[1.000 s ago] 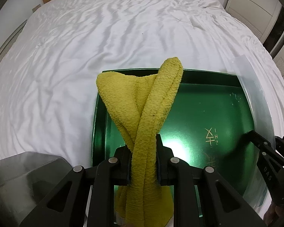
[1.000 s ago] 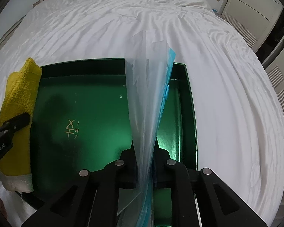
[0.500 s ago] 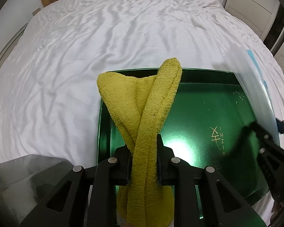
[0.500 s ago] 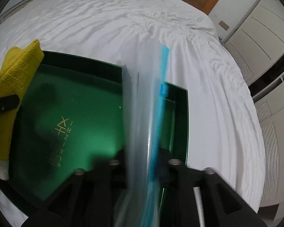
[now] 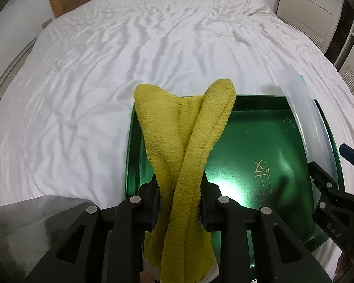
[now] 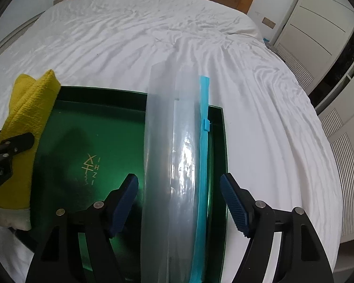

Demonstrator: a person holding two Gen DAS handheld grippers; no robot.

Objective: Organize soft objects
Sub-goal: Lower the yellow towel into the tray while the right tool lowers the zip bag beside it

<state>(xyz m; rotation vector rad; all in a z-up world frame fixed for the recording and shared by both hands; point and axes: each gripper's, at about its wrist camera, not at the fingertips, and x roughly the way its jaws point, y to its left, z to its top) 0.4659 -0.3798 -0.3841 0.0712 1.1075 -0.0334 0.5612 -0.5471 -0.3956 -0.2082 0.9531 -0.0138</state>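
Your right gripper [image 6: 179,202] has just been opening: a second ago its pads pinched the clear zip bag [image 6: 172,165], and now the jaws stand wide with the bag between them, neither blue pad touching it. The bag lies along the right side of the green tray [image 6: 101,122], its blue zipper strip [image 6: 204,155] toward the tray's right wall and its far end reaching past the rim onto the white bedsheet [image 6: 129,35]. Your left gripper [image 5: 179,205] has eased open a little too, yet its pads still press on the yellow towel [image 5: 188,141], which stands twisted up over the tray's left edge much as before. Both grippers point steeply down at the tray, the left at its left edge, the right over its right side.
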